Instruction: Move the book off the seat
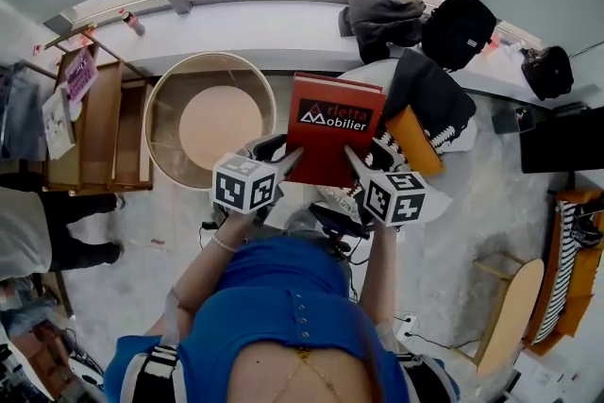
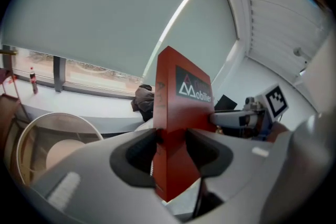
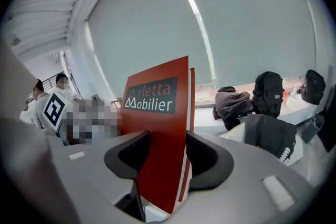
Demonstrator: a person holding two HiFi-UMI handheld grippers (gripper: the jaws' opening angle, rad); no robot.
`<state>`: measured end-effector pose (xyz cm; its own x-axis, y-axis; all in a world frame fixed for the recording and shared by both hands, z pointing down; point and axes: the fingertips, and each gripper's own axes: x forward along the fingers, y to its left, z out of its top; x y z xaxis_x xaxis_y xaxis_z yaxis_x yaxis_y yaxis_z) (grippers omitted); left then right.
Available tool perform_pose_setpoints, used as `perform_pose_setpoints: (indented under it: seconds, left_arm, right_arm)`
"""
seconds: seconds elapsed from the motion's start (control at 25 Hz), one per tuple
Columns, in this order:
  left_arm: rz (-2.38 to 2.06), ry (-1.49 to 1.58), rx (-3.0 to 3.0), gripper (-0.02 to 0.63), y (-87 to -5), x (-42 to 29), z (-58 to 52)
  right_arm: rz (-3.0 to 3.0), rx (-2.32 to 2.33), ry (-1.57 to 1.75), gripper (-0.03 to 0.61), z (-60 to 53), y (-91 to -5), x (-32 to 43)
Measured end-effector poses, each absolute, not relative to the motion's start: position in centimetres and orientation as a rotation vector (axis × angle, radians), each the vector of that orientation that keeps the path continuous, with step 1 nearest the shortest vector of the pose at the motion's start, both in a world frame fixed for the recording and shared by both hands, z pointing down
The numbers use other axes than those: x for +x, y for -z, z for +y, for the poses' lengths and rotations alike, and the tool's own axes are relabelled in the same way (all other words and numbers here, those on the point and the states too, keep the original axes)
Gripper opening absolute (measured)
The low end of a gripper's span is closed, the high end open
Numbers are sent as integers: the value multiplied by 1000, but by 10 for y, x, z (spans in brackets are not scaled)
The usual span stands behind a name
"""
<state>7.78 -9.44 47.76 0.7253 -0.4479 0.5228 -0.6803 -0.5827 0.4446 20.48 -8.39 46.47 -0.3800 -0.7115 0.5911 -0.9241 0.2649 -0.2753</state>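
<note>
- Nearest the head camera: the person's blue top (image 1: 274, 316), with both forearms reaching forward.
- left gripper (image 1: 286, 156): jaws fairly wide apart but clamped on the book (image 1: 332, 123) at its left edge. In the left gripper view, both dark pads (image 2: 146, 150) press the red cover, one on each face of the book (image 2: 184, 113), which stands on edge in the left gripper (image 2: 170, 141).
- right gripper (image 1: 355, 156): the same grip on the right edge. Its jaws are parted by the book's thickness, with the pads (image 3: 207, 157) against the book (image 3: 157, 113) inside the right gripper (image 3: 163, 152).
- The book is carried in the air between the two grippers, cover up. It rests on nothing.
- Just beyond on the left is a round wooden tub (image 1: 209, 120), and further left a wooden shelf (image 1: 99, 123).
- Beyond on the right, a dark garment (image 1: 429, 94) and an orange pad (image 1: 413, 142) lie on a white seat (image 1: 370, 73).
- Farthest back, the window ledge (image 1: 264, 24) holds a bottle (image 1: 132, 22), a grey jacket (image 1: 382, 14) and a black backpack (image 1: 458, 28).
</note>
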Motion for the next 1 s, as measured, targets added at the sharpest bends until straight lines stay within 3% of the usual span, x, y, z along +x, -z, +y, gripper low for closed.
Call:
perform_pose_setpoints:
  seconds: [0.6,1.0]
  left_arm:
    - [-1040,-426,2188,172,-487,-290,-163]
    - [-1086,-343,2090,172,-498,-400,-149]
  right_arm:
    - [-2286,1280,-844,218,-171,-482,-161]
    - [-2262,1176,-775,218,-167,-485,-274]
